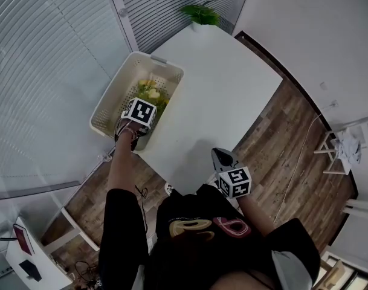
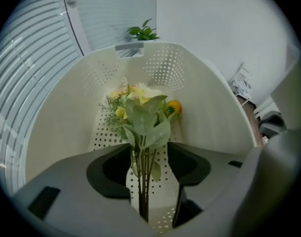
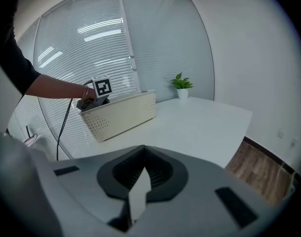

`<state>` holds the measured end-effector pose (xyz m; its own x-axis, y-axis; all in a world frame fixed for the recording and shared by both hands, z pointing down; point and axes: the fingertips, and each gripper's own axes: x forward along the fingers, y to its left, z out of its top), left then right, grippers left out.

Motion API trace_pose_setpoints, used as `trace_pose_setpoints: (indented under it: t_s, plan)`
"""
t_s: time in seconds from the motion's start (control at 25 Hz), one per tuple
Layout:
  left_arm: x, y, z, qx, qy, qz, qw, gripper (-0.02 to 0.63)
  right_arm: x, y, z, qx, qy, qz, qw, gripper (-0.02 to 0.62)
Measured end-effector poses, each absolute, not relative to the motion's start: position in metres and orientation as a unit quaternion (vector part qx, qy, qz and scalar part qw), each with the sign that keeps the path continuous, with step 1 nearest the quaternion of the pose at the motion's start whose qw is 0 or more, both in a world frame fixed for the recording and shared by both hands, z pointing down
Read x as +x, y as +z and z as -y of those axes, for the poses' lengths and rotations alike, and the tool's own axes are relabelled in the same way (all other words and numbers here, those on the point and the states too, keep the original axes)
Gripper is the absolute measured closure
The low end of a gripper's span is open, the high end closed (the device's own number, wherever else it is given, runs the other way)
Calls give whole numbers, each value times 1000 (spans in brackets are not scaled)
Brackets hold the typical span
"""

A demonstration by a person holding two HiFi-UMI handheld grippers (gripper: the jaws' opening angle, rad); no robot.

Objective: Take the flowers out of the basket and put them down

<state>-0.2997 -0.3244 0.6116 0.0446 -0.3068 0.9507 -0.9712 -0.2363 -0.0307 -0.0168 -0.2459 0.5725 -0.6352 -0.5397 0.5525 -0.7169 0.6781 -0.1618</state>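
A bunch of yellow and white flowers [image 1: 150, 92] with green leaves lies in the cream perforated basket [image 1: 108, 98] at the table's left edge. My left gripper [image 1: 144, 116] reaches steeply down into it. In the left gripper view the flowers [image 2: 143, 115] run away from me along the basket's floor [image 2: 199, 98]. The thin stems pass through the open left gripper [image 2: 150, 152] close to the left jaw, and neither pad presses on them. My right gripper [image 1: 222, 157] hovers over the table's near edge, shut and empty, with its tips [image 3: 143, 149] together.
The white table [image 1: 220, 101] stretches from the basket to a small potted plant [image 1: 202, 14] at its far corner. Window blinds run along the left. Wooden floor and a white folding stand [image 1: 344, 144] lie to the right. From the right gripper view the basket [image 3: 120, 115] stands at the left.
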Motion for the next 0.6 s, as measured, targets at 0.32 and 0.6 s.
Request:
trace_pose_setpoints:
  t_s: [0.32,0.6]
  plan:
    - [-312,621,321,601,480,512,383,475,-16,575,253,359,203,881,232,586]
    - [-312,611,326,611,466,527,364,528,-28,570,249,339,199,892,224,586]
